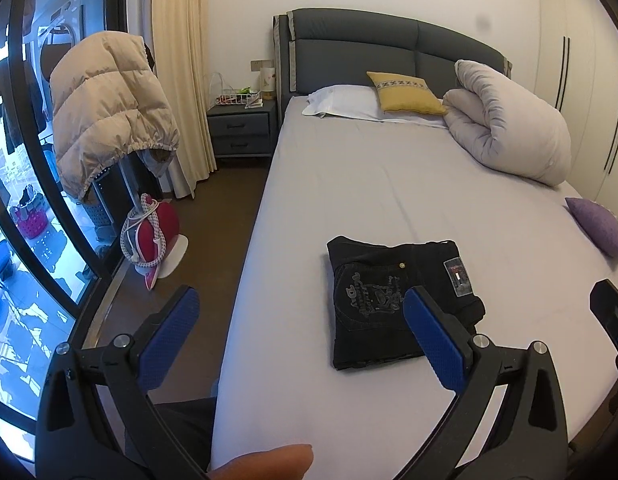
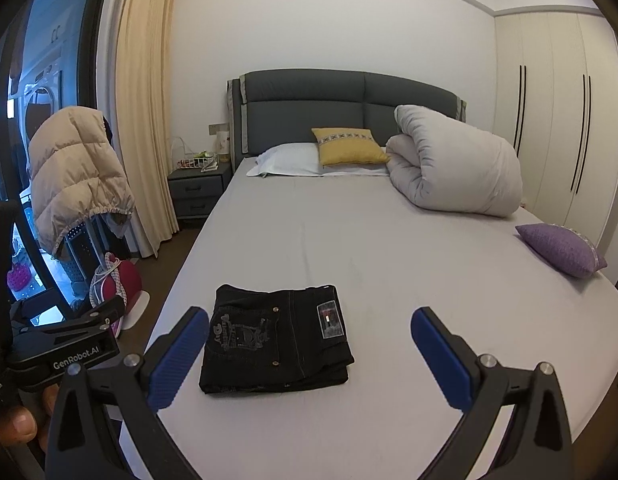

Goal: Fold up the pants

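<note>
Risk: loose top layer of folded black jeans (image 2: 275, 340) liable to spring open or slide if brushed by a fingertip; cause, any low sweep across the stack on withdrawal. Second risk: snagging the bed sheet (image 2: 389, 248) and dragging the bundle.

Jeans: compact rectangle, back pocket and waist patch uppermost, on the sheet near the foot edge, at 12 o'clock from the left gripper (image 1: 301, 344), at 11 o'clock from the right gripper (image 2: 309, 356).

Both held above the mattress, fingers spread wide, grasping nothing.
</note>
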`<control>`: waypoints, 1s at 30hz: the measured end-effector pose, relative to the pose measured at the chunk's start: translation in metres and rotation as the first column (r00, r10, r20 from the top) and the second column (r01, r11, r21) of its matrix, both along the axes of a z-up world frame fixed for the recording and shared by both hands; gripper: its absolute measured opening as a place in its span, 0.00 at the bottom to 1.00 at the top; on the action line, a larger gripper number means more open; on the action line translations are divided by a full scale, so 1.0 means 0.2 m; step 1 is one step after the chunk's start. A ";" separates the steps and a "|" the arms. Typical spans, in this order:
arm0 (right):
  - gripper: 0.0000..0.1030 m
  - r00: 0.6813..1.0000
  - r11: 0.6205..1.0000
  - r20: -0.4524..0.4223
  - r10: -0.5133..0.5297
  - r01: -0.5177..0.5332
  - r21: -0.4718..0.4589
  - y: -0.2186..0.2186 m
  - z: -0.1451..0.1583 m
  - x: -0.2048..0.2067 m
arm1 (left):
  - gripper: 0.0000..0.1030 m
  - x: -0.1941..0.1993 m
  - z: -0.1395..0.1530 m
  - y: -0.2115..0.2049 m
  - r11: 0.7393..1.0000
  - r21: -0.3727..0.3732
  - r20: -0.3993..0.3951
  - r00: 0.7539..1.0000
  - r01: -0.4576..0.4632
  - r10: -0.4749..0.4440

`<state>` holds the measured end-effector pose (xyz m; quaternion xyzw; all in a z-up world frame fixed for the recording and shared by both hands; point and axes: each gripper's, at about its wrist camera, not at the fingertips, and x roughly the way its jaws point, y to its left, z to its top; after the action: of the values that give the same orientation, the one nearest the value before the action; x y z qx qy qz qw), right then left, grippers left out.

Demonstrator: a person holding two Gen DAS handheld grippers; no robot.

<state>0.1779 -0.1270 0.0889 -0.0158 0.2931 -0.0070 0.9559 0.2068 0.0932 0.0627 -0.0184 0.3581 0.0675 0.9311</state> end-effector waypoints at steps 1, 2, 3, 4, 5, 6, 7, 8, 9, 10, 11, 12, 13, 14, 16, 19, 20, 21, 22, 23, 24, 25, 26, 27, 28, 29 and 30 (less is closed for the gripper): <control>1.00 1.000 1.000 -0.002 -0.001 0.001 0.002 -0.01 -0.01 0.00 | 1.00 0.00 0.00 0.00 1.000 0.001 0.000 1.000 0.001 -0.001; 1.00 1.000 1.000 -0.005 -0.002 0.002 0.004 -0.01 -0.01 0.00 | 1.00 0.00 0.00 0.00 1.000 0.002 0.000 1.000 0.000 0.000; 1.00 1.000 1.000 -0.008 -0.002 0.002 0.005 -0.01 -0.02 0.01 | 1.00 0.00 0.00 0.00 1.000 0.003 0.000 1.000 0.001 -0.001; 1.00 1.000 1.000 -0.011 -0.003 0.003 0.006 -0.01 -0.02 0.01 | 1.00 -0.01 0.00 0.00 1.000 0.003 0.001 1.000 0.000 0.000; 1.00 1.000 1.000 -0.011 -0.004 0.004 0.007 -0.02 -0.02 0.01 | 1.00 0.00 0.00 0.00 1.000 0.002 0.002 1.000 0.001 -0.001; 1.00 1.000 1.000 -0.010 -0.004 0.004 0.009 -0.02 -0.02 0.00 | 1.00 0.00 -0.01 0.00 1.000 0.001 0.002 1.000 0.003 -0.003; 1.00 1.000 1.000 -0.011 -0.005 0.005 0.010 -0.02 -0.02 0.01 | 1.00 0.00 -0.01 0.00 1.000 0.003 0.001 1.000 0.004 -0.004; 1.00 1.000 1.000 -0.011 -0.005 0.005 0.011 -0.02 -0.02 0.01 | 1.00 0.01 -0.02 0.01 1.000 0.004 0.002 1.000 0.006 -0.006; 1.00 1.000 1.000 -0.011 -0.006 0.006 0.010 -0.02 -0.02 0.01 | 1.00 0.01 -0.03 0.01 1.000 0.003 0.001 1.000 0.008 -0.008; 1.00 1.000 1.000 -0.012 -0.009 0.009 0.010 -0.03 -0.03 0.00 | 1.00 0.01 -0.03 0.01 1.000 0.003 0.001 1.000 0.009 -0.009; 1.00 1.000 1.000 -0.012 -0.011 0.011 0.011 -0.03 -0.03 0.00 | 1.00 0.01 -0.04 0.01 1.000 0.003 0.001 1.000 0.011 -0.011; 1.00 1.000 1.000 -0.013 -0.011 0.012 0.012 -0.03 -0.03 0.00 | 1.00 0.02 -0.04 0.01 1.000 0.003 0.002 1.000 0.011 -0.011; 1.00 1.000 1.000 -0.013 -0.011 0.011 0.012 -0.03 -0.03 0.00 | 1.00 0.02 -0.04 0.01 1.000 0.003 0.002 1.000 0.012 -0.012; 1.00 1.000 1.000 -0.013 -0.012 0.012 0.011 -0.03 -0.03 0.00 | 1.00 0.02 -0.05 0.01 1.000 0.003 0.003 1.000 0.012 -0.012; 1.00 1.000 1.000 -0.013 -0.013 0.013 0.008 -0.03 -0.03 0.00 | 1.00 0.02 -0.05 0.02 1.000 0.001 0.005 1.000 0.014 -0.014; 1.00 1.000 1.000 -0.013 -0.013 0.013 0.009 -0.03 -0.03 0.00 | 1.00 0.01 -0.05 0.02 1.000 0.001 0.008 1.000 0.013 -0.013; 1.00 1.000 1.000 -0.012 -0.013 0.013 0.007 -0.03 -0.03 -0.01 | 1.00 0.01 -0.05 0.02 1.000 0.002 0.006 1.000 0.014 -0.014; 1.00 1.000 1.000 -0.013 -0.013 0.013 0.009 -0.03 -0.03 0.00 | 1.00 0.01 -0.06 0.02 1.000 0.002 0.006 1.000 0.014 -0.014; 1.00 1.000 1.000 -0.013 -0.013 0.013 0.009 -0.03 -0.03 0.00 | 1.00 0.01 -0.06 0.02 1.000 0.002 0.005 1.000 0.012 -0.012; 1.00 1.000 1.000 -0.013 -0.012 0.012 0.009 -0.03 -0.03 0.00 | 1.00 0.01 -0.06 0.02 1.000 0.001 0.005 1.000 0.013 -0.013; 1.00 1.000 1.000 -0.013 -0.013 0.013 0.009 -0.03 -0.03 0.00 | 1.00 0.01 -0.06 0.02 1.000 0.002 0.005 1.000 0.013 -0.013; 1.00 1.000 1.000 -0.013 -0.013 0.013 0.009 -0.02 -0.03 0.00 | 1.00 0.01 -0.06 0.02 1.000 0.003 0.004 1.000 0.012 -0.012; 1.00 1.000 1.000 -0.014 -0.012 0.012 0.008 -0.03 -0.03 -0.01 | 1.00 0.00 -0.06 0.02 1.000 0.002 0.005 1.000 0.011 -0.011; 1.00 1.000 1.000 -0.014 -0.012 0.012 0.008 -0.02 -0.03 -0.01 | 1.00 0.00 -0.06 0.02 1.000 0.002 0.006 1.000 0.011 -0.011; 1.00 1.000 1.000 -0.013 -0.014 0.014 0.008 -0.02 -0.03 -0.01 | 1.00 0.01 -0.06 0.02 1.000 0.002 0.005 1.000 0.011 -0.011; 1.00 1.000 1.000 -0.013 -0.014 0.014 0.007 -0.02 -0.03 -0.01 | 1.00 0.01 -0.06 0.02 1.000 0.001 0.004 1.000 0.011 -0.011; 1.00 1.000 1.000 -0.013 -0.014 0.014 0.008 -0.02 -0.03 -0.01 | 1.00 0.01 -0.06 0.02 1.000 0.002 0.004 1.000 0.012 -0.012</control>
<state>0.1765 -0.1314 0.0837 -0.0098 0.2993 -0.0125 0.9540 0.2079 0.0978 0.0507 -0.0156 0.3561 0.0620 0.9323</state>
